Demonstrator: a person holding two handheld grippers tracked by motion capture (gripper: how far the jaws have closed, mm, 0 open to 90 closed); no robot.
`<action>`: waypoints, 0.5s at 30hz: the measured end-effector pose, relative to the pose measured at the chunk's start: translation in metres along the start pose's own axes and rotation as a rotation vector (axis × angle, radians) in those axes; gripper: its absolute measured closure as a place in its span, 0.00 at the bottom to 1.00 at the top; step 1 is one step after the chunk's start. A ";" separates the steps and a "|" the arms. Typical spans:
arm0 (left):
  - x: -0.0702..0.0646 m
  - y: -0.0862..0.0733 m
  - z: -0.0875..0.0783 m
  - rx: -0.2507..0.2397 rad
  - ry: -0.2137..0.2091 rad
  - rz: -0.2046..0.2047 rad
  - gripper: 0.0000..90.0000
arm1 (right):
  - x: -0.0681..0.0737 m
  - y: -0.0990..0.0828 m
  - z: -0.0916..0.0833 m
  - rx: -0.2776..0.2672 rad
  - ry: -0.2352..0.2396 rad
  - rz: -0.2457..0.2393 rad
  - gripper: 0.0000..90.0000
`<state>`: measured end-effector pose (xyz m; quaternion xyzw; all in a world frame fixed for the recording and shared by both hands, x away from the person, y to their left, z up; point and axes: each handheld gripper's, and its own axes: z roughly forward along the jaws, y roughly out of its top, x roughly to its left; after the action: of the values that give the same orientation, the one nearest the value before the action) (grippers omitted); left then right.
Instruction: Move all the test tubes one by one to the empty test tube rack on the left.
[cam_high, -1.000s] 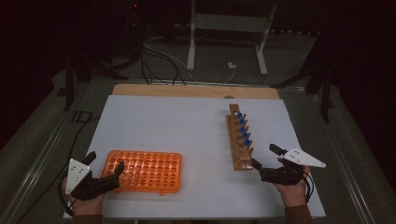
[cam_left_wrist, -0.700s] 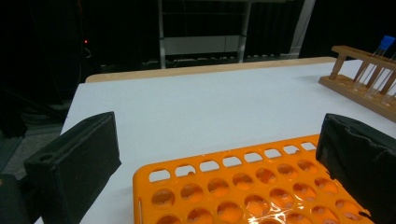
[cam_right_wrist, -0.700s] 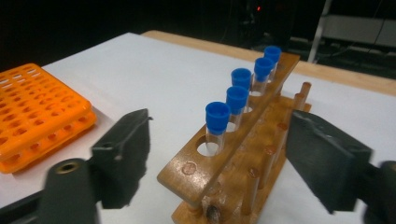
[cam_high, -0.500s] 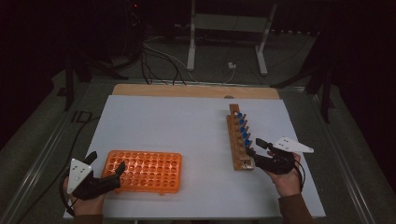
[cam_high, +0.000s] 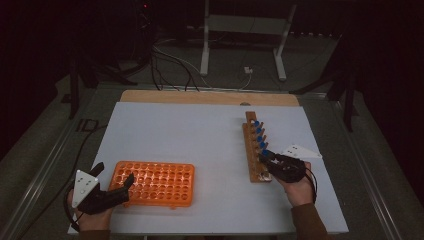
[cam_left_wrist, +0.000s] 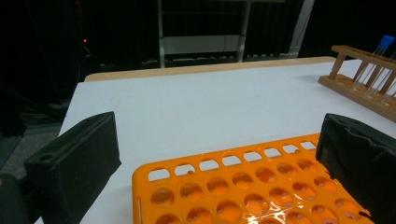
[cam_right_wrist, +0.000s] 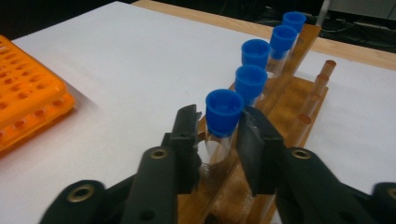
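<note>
High view first: the right tongs (cam_high: 266, 159) sit at the near end of the wooden rack (cam_high: 253, 150), right on the nearest blue-capped tube (cam_high: 265, 153). Over on the left, the left tongs (cam_high: 114, 187) straddle the near-left corner of the orange tray (cam_high: 155, 182) on the white table (cam_high: 190, 130). The room is dim, so the tube glass is basically invisible from up here, you only get the blue caps.

Left gripper view: jaws stand wide apart, one on either side of the orange tray's (cam_left_wrist: 252, 186) corner, and the pads don't look pressed on it, so I'd call it hanging open with nothing held. The right jaw is cut off by the frame edge, and the far end of the rack (cam_left_wrist: 359, 88) is too.

Right gripper view: the jaws have just been closing and the front tube (cam_right_wrist: 219, 123) is between them, pads (cam_right_wrist: 187, 140) against the glass just under the cap. Looks like a proper pinch to me.

Doing this well, I'd pull it straight up along the tube's own axis so it doesn't bind in the rack (cam_right_wrist: 280, 112) hole or knock the next cap (cam_right_wrist: 251, 80) behind it. Keep the squeeze gentle, it's glass. The tube's bottom is hidden behind the jaws, so I can't tell how deep it sits.
</note>
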<state>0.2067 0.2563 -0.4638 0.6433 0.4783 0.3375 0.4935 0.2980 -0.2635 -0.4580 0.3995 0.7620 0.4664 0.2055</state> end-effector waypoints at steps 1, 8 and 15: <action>0.000 0.000 0.000 0.000 -0.001 -0.002 0.00 | 0.000 0.000 0.000 0.000 0.001 -0.001 0.80; -0.001 0.000 0.001 0.003 -0.007 0.001 0.00 | 0.002 -0.002 0.007 0.020 -0.004 -0.002 0.85; -0.003 0.000 0.001 0.007 -0.008 0.010 0.00 | 0.005 0.002 0.005 0.018 -0.008 -0.015 0.86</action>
<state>0.2068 0.2528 -0.4638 0.6487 0.4742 0.3359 0.4915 0.2997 -0.2560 -0.4583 0.3976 0.7683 0.4563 0.2084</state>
